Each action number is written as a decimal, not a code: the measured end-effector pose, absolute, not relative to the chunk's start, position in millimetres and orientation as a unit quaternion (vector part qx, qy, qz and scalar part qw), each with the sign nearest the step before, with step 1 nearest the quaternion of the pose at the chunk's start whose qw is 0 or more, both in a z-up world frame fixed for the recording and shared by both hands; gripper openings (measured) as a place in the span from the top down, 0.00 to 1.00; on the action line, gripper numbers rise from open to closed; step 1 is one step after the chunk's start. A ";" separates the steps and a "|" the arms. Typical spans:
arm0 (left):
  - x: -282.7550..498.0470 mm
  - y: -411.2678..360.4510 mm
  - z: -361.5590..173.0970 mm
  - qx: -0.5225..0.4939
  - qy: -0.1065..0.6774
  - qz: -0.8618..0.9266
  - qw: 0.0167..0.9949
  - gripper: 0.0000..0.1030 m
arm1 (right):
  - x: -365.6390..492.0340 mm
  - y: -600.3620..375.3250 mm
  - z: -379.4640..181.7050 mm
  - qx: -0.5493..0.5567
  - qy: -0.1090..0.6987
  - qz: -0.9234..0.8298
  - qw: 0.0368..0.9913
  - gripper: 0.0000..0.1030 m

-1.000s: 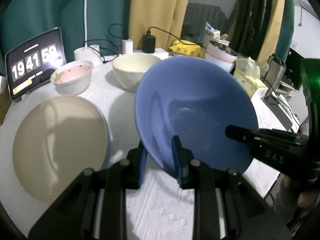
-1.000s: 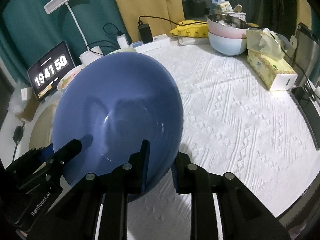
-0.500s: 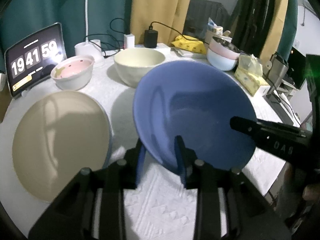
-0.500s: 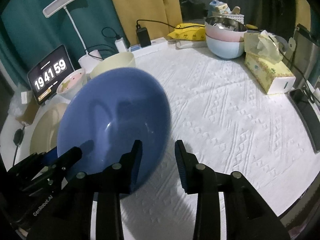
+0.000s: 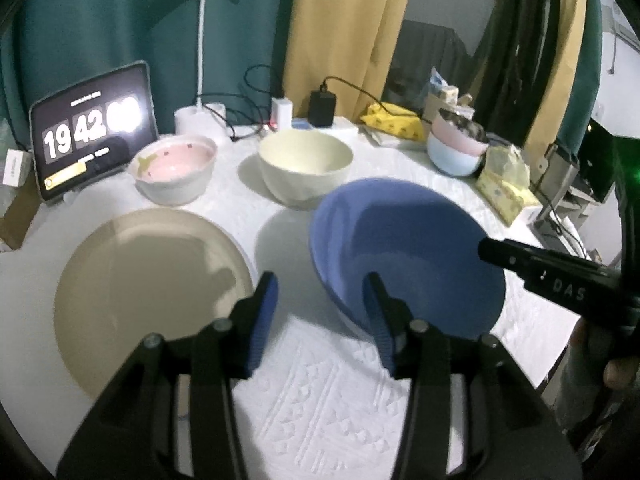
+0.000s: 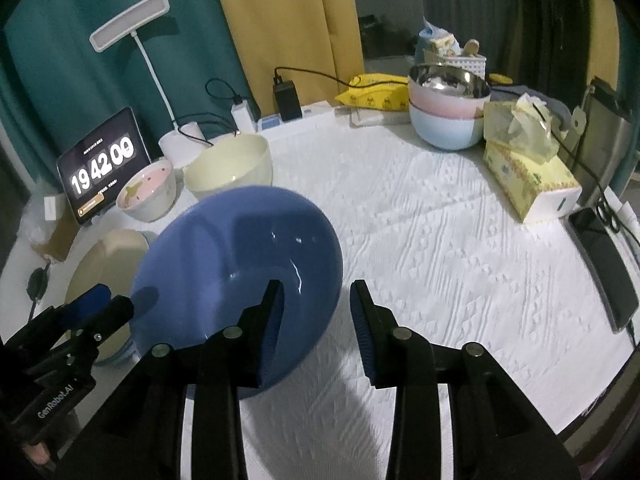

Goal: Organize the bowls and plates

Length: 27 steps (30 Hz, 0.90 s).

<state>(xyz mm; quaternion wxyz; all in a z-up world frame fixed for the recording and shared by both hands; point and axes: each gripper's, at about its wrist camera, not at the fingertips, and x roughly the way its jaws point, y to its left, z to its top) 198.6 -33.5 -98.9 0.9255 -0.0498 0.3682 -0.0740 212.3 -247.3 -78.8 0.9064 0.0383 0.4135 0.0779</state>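
A blue bowl [image 5: 408, 256] [image 6: 240, 272] sits on the white tablecloth. My left gripper [image 5: 322, 320] has its jaws opening; the bowl's near rim lies between them with neither pad touching it. On the bowl's other side my right gripper [image 6: 318, 328] stands open astride the rim, its pads clear of it. A beige plate [image 5: 152, 280] [image 6: 108, 264] lies to the left of the bowl. Behind them stand a cream bowl [image 5: 306, 168] [image 6: 228, 168] and a pink-lined bowl [image 5: 174, 168] [image 6: 148, 192].
Stacked pink and pale blue bowls [image 6: 448, 112] with a metal one on top stand at the back right beside a tissue box [image 6: 528, 176]. A phone [image 6: 604, 264] lies at the right edge. A tablet clock [image 5: 92, 128], a lamp base [image 6: 180, 144] and chargers line the back.
Both grippers have let go of the blue bowl and widened their jaws. The bowl, held tilted before, now rests on the cloth, and both grippers have drawn back and up.
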 end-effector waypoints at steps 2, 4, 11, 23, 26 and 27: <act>198.8 -30.3 -93.5 -0.051 0.362 -0.071 0.928 0.55 | 214.4 -246.1 -73.1 0.035 0.408 0.079 0.909 0.65; 200.7 -26.6 -86.4 -0.052 0.354 -0.068 0.931 0.55 | 216.7 -243.9 -67.5 0.031 0.402 0.082 0.911 0.65; 211.2 -13.6 -67.3 -0.056 0.332 -0.057 0.940 0.55 | 232.2 -233.2 -46.7 0.017 0.385 0.094 0.918 0.65; 238.0 -4.8 -58.4 -0.062 0.327 -0.047 0.942 0.55 | 270.1 -216.9 -32.6 0.010 0.377 0.109 0.920 0.65; 247.6 -4.3 -57.4 -0.062 0.326 -0.046 0.942 0.55 | 280.0 -215.0 -33.0 0.012 0.379 0.111 0.919 0.65; 250.9 -3.8 -57.3 -0.062 0.326 -0.046 0.942 0.55 | 284.1 -214.3 -33.4 0.012 0.380 0.111 0.918 0.65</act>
